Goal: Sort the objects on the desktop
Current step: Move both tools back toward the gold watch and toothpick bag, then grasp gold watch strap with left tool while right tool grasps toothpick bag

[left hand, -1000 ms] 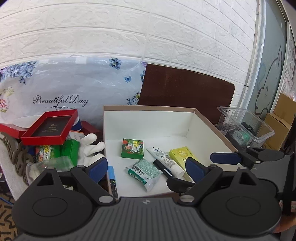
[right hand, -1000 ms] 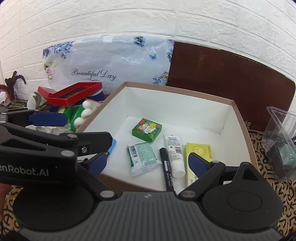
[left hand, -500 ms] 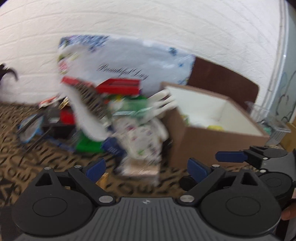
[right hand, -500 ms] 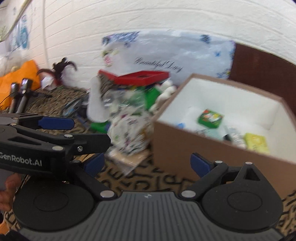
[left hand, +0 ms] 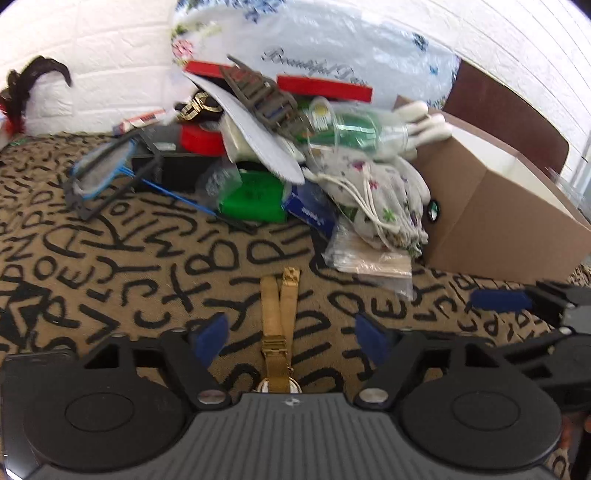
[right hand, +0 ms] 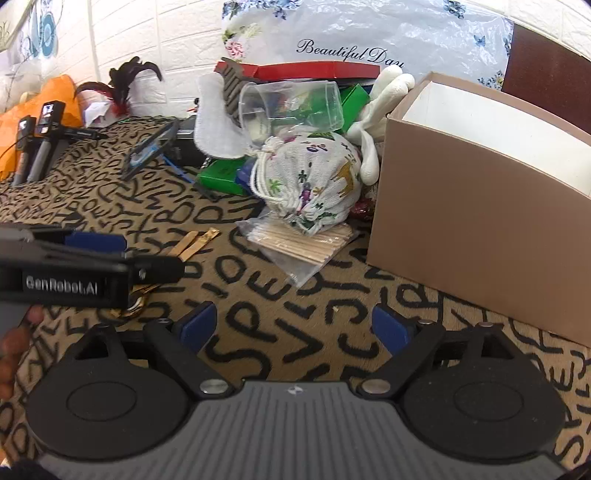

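Nearest in the left wrist view, the left gripper [left hand: 291, 338] hangs low over the surface [left hand: 110, 266], a tan cloth printed with black letters. Its jaws have just been closing but remain released, with a gold watch [left hand: 277, 332] lying on the cloth between them, its mesh strap running away from the camera and touching neither pad. The right gripper [right hand: 293, 328] shows its jaws released over bare cloth, holding nothing.

The right wrist view alone shows the side of the left gripper, lettered "GenRobot.AI", a person's fingers [right hand: 14, 347] at the left edge, and the watch strap emerging beyond that gripper.

Farther off, a clear bag of wooden sticks [right hand: 306, 247] lies flat, with a patterned drawstring pouch [right hand: 310, 181] resting on its far end. Just right stands the brown cardboard box [right hand: 472, 225], its white interior visible only from the right wrist. Behind the pouch are a tipped clear cup [right hand: 291, 107], green packets [left hand: 251, 195], a red tray [right hand: 317, 70] and white gloves [right hand: 384, 96].

Farthest, a floral plastic bag [right hand: 369, 33] reading "Beautiful Day" leans on the white brick wall [left hand: 92, 55].
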`<state>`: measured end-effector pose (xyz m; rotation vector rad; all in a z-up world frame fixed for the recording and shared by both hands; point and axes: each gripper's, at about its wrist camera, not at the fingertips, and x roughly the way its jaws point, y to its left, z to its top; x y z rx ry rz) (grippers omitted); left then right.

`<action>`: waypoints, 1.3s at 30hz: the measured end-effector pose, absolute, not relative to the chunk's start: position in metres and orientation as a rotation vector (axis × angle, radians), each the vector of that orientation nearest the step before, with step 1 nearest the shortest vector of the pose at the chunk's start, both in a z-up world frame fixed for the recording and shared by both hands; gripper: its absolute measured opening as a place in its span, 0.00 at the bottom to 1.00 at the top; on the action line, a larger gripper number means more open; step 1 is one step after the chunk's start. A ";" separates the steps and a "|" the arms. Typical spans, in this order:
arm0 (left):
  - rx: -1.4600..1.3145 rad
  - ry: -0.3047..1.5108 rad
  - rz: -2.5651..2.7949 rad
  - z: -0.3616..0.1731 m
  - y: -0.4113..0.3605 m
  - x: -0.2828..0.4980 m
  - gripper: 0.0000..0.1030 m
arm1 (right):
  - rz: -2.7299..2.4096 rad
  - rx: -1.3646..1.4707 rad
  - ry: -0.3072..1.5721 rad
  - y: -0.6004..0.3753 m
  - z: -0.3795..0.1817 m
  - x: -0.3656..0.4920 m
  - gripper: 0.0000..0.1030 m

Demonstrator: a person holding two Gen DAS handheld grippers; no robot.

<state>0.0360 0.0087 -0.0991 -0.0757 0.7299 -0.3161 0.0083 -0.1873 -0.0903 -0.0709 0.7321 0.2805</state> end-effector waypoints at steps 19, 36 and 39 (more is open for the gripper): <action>0.060 0.673 -0.334 -0.113 0.001 0.048 0.38 | 0.237 -0.128 0.634 -0.169 -0.115 0.061 0.45; 0.107 0.744 -0.432 -0.107 0.013 0.022 0.32 | 0.433 -0.224 0.691 -0.168 -0.098 0.001 0.28; 0.098 0.753 -0.445 -0.107 0.014 0.022 0.49 | 0.455 -0.250 0.663 -0.169 -0.095 0.000 0.46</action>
